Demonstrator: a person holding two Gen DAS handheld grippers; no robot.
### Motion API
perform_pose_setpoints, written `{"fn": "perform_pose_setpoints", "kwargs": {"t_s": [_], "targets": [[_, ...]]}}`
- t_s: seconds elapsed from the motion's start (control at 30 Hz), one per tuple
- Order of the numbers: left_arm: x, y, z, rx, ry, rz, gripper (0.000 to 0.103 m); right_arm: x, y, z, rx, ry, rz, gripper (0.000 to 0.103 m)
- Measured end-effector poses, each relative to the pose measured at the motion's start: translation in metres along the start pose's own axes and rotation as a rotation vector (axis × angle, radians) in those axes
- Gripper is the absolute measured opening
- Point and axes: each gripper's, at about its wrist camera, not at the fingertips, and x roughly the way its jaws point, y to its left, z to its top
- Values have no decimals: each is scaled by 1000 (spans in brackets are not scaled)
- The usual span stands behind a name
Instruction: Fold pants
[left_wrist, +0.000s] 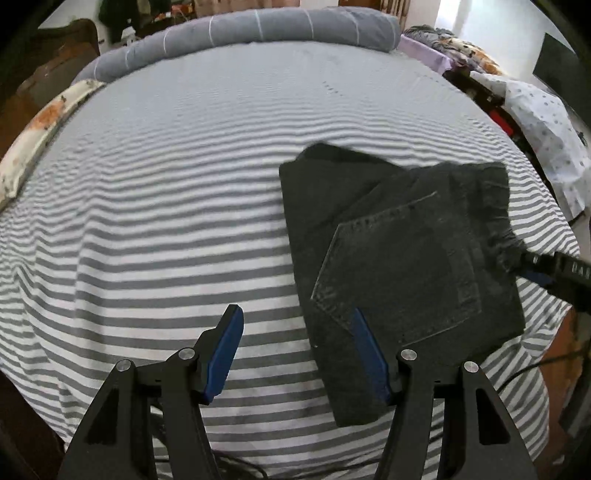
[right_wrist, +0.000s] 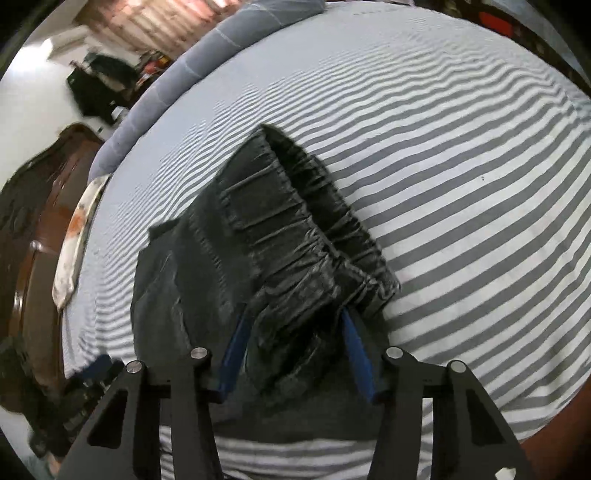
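Dark denim pants (left_wrist: 399, 258) are lying folded into a thick, roughly rectangular bundle on a bed sheet (left_wrist: 155, 192) of soft grey and white stripes, near the sheet's near edge and toward the right in the left wrist view. A stitched back pocket with pale seam lines is facing up, and in the right wrist view the gathered elastic waistband (right_wrist: 295, 229) is showing as ridged, puckered cloth. The left gripper (left_wrist: 295, 325) is standing with its blue-padded fingers (left_wrist: 225, 350) spread wide; nothing is between them but striped sheet, and its right-hand finger is lying over the left border of the bundle, though contact cannot be told. The right gripper (right_wrist: 295, 328) is sitting at the waistband end with a bunch of the ridged cloth between its blue fingers (right_wrist: 356, 350); the jaws are partly open, and whether the pads are pressing the cloth cannot be told. A grey rolled quilt (left_wrist: 258, 26) with thin white lines is running along the sheet's far edge, and a floral pillow (left_wrist: 40, 133) is lying at the left edge. Between these and the bundle, wide flat sheet is lying open to the left and beyond.
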Motion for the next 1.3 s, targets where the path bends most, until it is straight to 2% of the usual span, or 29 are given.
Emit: {"fn": "perform_pose_setpoints", "kwargs": {"t_s": [0.07, 0.1, 0.13, 0.2, 0.23, 0.37, 0.5, 0.6, 0.73, 1.1, 1.3], "targets": [[7, 0, -1, -6, 12, 0, 62, -1, -4, 4, 38, -15, 12, 47], [9, 0, -1, -8, 13, -3, 62, -2, -4, 5, 42, -25, 10, 34], [9, 0, 0, -9, 13, 1, 62, -4, 0, 7, 30, -34, 6, 17], [9, 0, 1, -8, 9, 2, 62, -9, 6, 8, 6, -43, -4, 15], [9, 0, 1, -7, 4, 2, 62, -11, 9, 7, -10, -42, 7, 14], [9, -5, 3, 3, 7, 6, 62, -9, 18, 6, -65, -29, -42, 17], [2, -11, 5, 14, -3, 6, 62, 5, 4, 5, 12, 9, -3, 22], [-1, -13, 7, 29, -10, 17, 62, 7, 0, 6, 30, 1, 9, 22], [-6, -14, 9, 34, -20, 21, 62, 2, 4, 9, 12, 1, 1, 16], [-13, -16, 8, 46, -35, 15, 62, -46, 31, -7, -131, -118, -94, 11], [-12, -21, 6, 69, -34, 11, 62, -52, 16, -18, -119, -125, -128, 11]]}}
